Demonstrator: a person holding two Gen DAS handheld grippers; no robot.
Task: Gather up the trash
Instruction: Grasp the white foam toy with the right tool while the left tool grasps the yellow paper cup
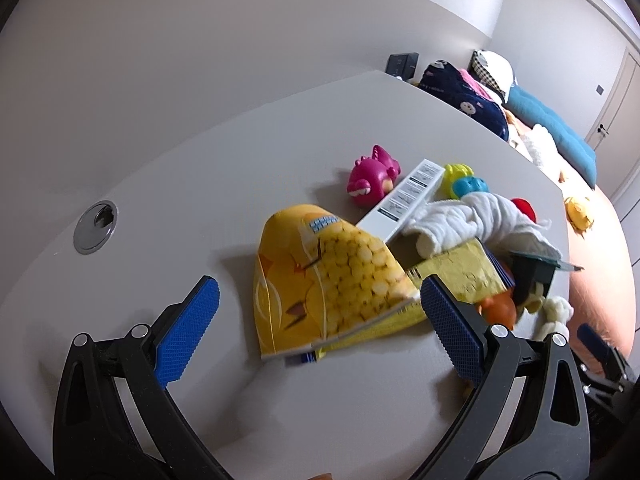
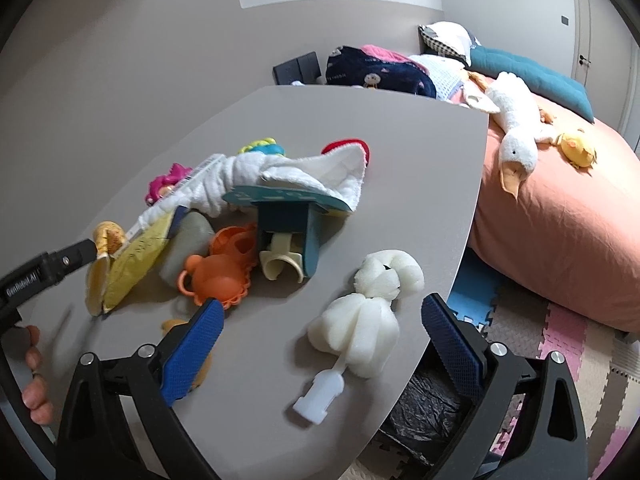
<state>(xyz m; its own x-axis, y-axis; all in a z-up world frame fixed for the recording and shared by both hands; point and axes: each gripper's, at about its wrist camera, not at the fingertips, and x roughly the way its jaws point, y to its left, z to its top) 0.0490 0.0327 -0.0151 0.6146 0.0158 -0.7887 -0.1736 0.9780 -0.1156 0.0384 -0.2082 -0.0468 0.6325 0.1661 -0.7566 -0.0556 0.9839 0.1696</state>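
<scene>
In the left wrist view a yellow corn-snack bag lies on the grey table, and my left gripper is open with its blue pads on either side of the bag's near end. A flattened yellow packet and a long white box lie just behind the bag. In the right wrist view my right gripper stands open over a white foam brush near the table edge. The snack bag shows at the left, beside one finger of the left gripper.
Toys crowd the table: a pink fish, an orange piece, a teal stand and a white towel. A bin lined with a black bag sits under the table edge. A bed with a plush goose is at the right.
</scene>
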